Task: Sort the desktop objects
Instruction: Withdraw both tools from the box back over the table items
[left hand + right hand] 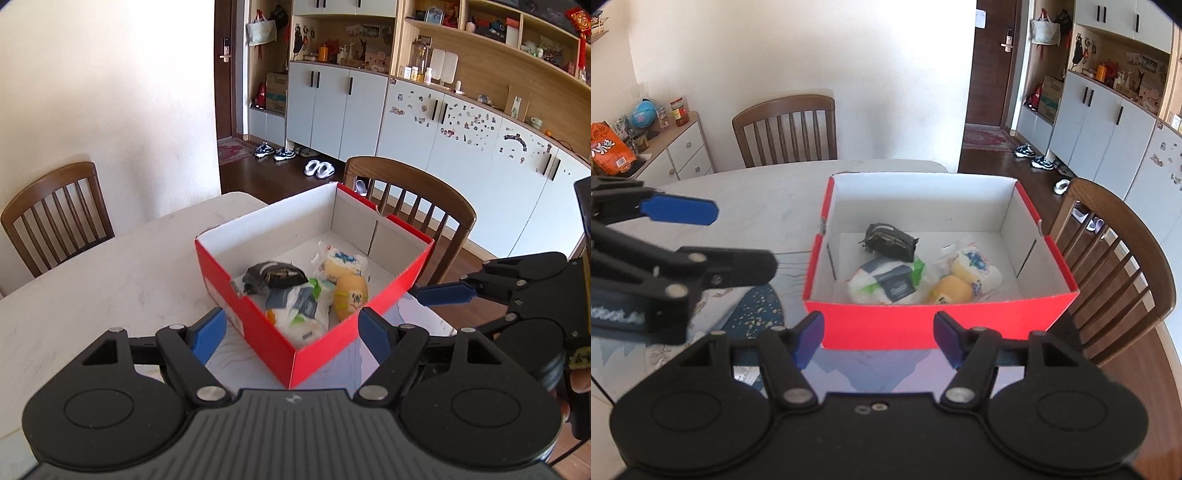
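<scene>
From the left wrist view, my left gripper (293,332) has its blue pads spread wide and holds nothing. The red box (321,343) sits just beyond it on the white table (92,280), turned so that a near corner points straight between my fingers. Inside, toward that near corner, lie four things: a dark pouch (275,277) on the left, a white tissue pack (303,306) nearest me, a yellow egg-shaped toy (351,295) to its right, and a wrapped bun (341,262) farther back. My right gripper (443,293) shows at the right edge, close beside the box's right wall; from here I cannot tell how its fingers stand.

From the right wrist view, the right gripper (879,332) is also spread open and empty. Here the red box (923,321) lies square ahead, its long red wall running left to right just past my fingertips. The dark pouch (890,245) lies mid-box, the white tissue pack (886,284) and yellow egg-shaped toy (951,290) against the near wall, the wrapped bun (975,267) right of centre. The left gripper (679,210) hangs over the table well left of the box.

I see no loose item on the table, only a patterned mat (757,310) beneath the near side of the box. I judge the sorting nearly or fully done. If anything needs reaching in the box, my right tool faces it squarely and is the better placed.
</scene>
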The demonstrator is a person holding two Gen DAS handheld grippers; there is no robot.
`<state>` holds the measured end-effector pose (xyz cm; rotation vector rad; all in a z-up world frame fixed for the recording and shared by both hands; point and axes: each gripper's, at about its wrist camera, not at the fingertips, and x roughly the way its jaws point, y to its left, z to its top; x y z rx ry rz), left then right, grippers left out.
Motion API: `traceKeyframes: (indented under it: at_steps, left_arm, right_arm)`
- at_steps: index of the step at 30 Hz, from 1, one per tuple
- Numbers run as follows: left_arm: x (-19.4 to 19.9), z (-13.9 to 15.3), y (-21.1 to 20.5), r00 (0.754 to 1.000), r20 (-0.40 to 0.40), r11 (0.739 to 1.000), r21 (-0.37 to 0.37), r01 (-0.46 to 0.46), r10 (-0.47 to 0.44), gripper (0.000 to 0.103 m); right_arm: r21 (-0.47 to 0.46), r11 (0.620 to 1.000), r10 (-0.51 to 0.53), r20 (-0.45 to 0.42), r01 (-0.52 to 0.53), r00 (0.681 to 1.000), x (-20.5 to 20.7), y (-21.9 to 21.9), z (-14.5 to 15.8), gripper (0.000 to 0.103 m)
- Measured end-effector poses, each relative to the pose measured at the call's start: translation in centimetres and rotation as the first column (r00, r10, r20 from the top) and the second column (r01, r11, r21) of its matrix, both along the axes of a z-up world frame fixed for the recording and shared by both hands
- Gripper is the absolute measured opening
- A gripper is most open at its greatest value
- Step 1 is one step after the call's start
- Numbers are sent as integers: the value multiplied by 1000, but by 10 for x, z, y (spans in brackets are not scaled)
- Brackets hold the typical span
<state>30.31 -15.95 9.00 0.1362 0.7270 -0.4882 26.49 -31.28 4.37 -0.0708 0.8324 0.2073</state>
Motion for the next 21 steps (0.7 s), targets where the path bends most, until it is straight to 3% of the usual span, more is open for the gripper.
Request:
traceKeyframes:
  at_steps: [21]
  left_arm:
    - [-90,-16,76,999,40,999,-40,0,1,78]
  right_arm:
    - [-1,1000,7,13,-7,1000,-51,58,-25,68]
